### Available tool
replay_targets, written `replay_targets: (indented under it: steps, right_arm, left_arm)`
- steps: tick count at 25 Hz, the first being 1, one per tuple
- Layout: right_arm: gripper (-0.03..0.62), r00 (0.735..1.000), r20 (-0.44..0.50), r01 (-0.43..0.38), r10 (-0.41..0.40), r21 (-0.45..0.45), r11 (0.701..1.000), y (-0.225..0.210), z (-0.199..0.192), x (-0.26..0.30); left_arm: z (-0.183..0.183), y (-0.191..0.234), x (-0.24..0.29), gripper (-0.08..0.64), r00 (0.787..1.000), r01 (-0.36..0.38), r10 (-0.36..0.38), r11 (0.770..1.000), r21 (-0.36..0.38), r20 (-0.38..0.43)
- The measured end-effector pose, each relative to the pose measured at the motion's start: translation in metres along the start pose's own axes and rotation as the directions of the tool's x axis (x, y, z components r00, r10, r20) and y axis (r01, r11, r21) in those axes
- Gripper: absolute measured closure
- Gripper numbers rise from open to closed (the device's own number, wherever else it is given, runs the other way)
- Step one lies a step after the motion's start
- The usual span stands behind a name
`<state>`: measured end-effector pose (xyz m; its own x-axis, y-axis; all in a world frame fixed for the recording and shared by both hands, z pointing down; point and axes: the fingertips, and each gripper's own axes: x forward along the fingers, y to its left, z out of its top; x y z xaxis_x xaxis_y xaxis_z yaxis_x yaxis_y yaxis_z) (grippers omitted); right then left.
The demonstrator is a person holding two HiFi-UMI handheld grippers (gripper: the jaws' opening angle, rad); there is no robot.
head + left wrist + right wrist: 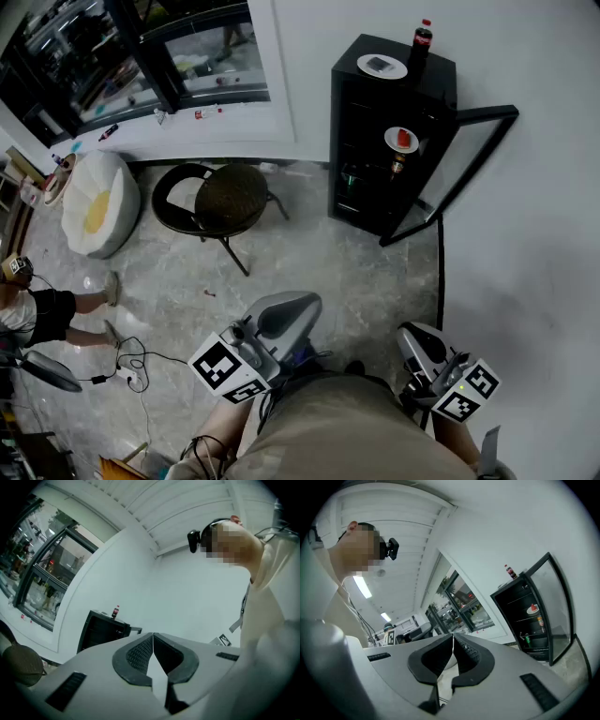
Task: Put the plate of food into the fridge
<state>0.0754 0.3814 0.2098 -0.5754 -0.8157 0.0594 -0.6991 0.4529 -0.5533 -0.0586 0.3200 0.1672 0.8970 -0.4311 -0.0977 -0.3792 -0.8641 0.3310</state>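
**The plate was in the fridge, and your grippers held nothing**

The plate of food point(401, 139) sat on a high shelf inside the fridge point(349, 112). It was a small white plate with something red on it. It looked flat on the shelf, not tipped. So the job looked mostly done, I think.

A plate like that was probably hard and smooth, and it would break if it fell. It looked light. The rim could be slippery, and the food could slide if the plate tipped. If you had to move it again, the best spot to pinch looked like the near rim. You would have to keep it level.

The fridge was black and stood against the white wall. Its glass door point(469, 155) hung wide open to the right. Shutting the door may be what was left to do. On top of the fridge stood a dark bottle point(421, 42) with a red cap. Just beside the bottle lay a second plate point(382, 66) with something grey on it.

You stood well apart from the fridge, with bare floor between. Your left gripper point(153, 639) had its jaws pressed together with nothing between them. Your right gripper point(453, 639) was the same, jaws closed on nothing. Both were low and close to your body.

A round chair point(230, 199) stood to the left of the fridge.
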Motion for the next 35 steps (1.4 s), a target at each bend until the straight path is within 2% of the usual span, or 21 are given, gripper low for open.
replay_targets:
  steps: [11,18,24,32,35]
  right_arm:
    - [0.568,0.999,0.051,-0.005,0.007,-0.038,0.999,-0.018,0.014,-0.084]
    - [0.566,0.998,0.036,-0.041,0.046,-0.123,0.992,-0.017,0.017,-0.102]
    - [0.566,0.998,0.032,-0.053,0.057,-0.12,0.991,-0.021,0.012,-0.109]
    - [0.566,0.998,0.047,-0.025,0.03,-0.108,0.994,-0.03,0.016,-0.113]
    - [0.566,0.998,0.053,-0.01,0.016,-0.105,0.994,-0.032,0.017,-0.111]
  left_arm:
    - [-0.018,-0.083,0.053,0.548,0.999,0.031,-0.032,0.998,0.048,0.003]
    - [-0.019,-0.111,0.06,0.549,1.0,0.004,-0.004,0.997,0.074,0.012]
    - [-0.022,-0.12,0.061,0.549,1.0,-0.027,0.027,0.995,0.097,-0.001]
    - [-0.024,-0.123,0.069,0.548,1.0,0.003,0.0,0.994,0.107,-0.023]
    - [-0.024,-0.111,0.071,0.549,1.0,-0.009,0.011,0.996,0.091,-0.024]
